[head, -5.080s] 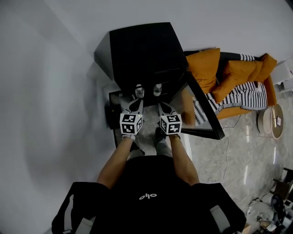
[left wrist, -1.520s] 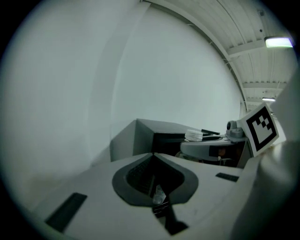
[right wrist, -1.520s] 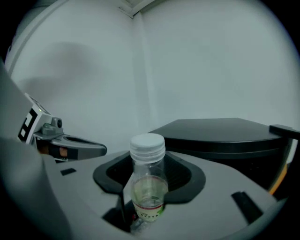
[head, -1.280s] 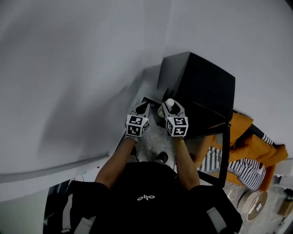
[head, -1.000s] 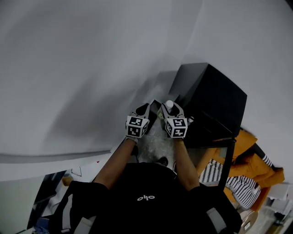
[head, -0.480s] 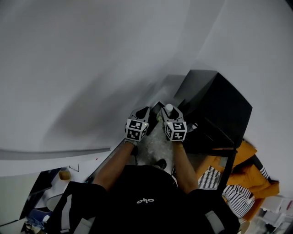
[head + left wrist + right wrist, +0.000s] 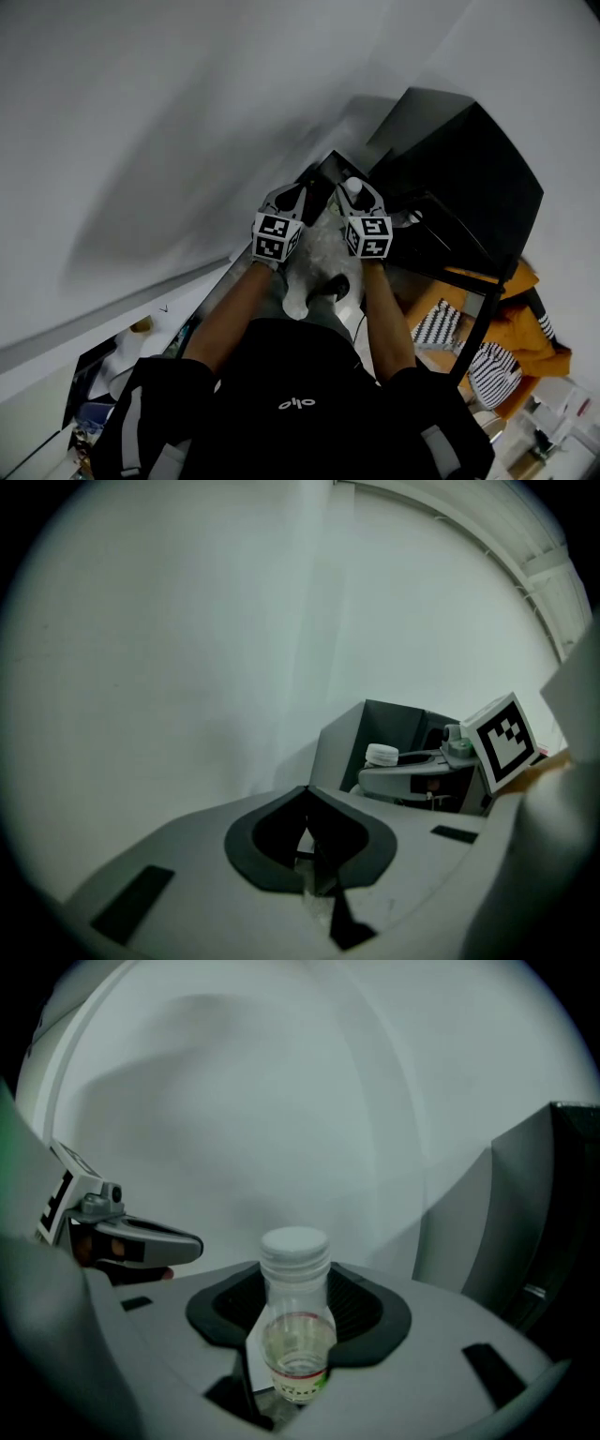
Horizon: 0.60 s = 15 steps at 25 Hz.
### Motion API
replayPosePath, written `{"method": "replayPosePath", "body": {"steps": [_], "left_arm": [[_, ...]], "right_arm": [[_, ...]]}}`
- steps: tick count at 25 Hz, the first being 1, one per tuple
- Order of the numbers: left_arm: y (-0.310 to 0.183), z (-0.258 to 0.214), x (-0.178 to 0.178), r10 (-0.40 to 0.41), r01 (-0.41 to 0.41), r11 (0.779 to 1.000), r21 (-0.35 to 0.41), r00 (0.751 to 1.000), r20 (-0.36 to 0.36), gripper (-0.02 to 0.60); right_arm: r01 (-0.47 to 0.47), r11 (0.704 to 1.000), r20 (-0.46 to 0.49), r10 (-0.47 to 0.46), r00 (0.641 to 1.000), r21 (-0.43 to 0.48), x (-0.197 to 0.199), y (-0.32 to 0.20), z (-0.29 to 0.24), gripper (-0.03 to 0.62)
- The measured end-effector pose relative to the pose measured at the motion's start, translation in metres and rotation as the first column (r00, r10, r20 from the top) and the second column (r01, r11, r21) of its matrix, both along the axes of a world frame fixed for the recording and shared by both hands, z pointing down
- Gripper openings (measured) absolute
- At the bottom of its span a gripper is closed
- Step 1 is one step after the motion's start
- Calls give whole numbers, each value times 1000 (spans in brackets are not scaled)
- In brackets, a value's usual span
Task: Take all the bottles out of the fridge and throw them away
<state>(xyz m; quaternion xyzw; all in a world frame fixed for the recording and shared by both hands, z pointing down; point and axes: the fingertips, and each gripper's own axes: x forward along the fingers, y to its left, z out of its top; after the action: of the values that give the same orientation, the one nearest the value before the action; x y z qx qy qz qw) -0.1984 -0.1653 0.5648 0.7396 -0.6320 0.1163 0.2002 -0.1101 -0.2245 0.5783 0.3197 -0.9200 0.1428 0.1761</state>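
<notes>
One bottle (image 7: pixel 295 1344) clamped in our right gripper (image 7: pixel 298 1307) fingers, left gripper (image 7: pixel 307 817) fingers pinched together; we haven't binned it yet.

One bottle (image 7: pixel 296 1321), one fridge (image 7: pixel 469 169), one person (image 7: pixel 300 403), two hand-held grippers (image 7: pixel 305 794) (image 7: pixel 296 1283).

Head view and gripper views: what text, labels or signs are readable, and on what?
"oho", white stylised logo on the person's black top.
Bottle label: red and green print, too blurred to read.
Marker cubes: black-and-white square patterns, no words.
</notes>
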Motion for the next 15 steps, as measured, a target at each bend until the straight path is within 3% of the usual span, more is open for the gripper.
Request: {"method": "replayPosePath", "body": {"steps": [6, 15], "left_arm": [[6, 32, -6, -8, 7, 998, -58, 1000, -21, 7], [-7, 53, -20, -23, 20, 998, -64, 999, -47, 7]], "right_arm": [[-12, 998, -22, 11, 1000, -55, -6, 0, 35, 199], [-16, 998, -32, 14, 999, -66, -21, -21, 63, 199]]}}
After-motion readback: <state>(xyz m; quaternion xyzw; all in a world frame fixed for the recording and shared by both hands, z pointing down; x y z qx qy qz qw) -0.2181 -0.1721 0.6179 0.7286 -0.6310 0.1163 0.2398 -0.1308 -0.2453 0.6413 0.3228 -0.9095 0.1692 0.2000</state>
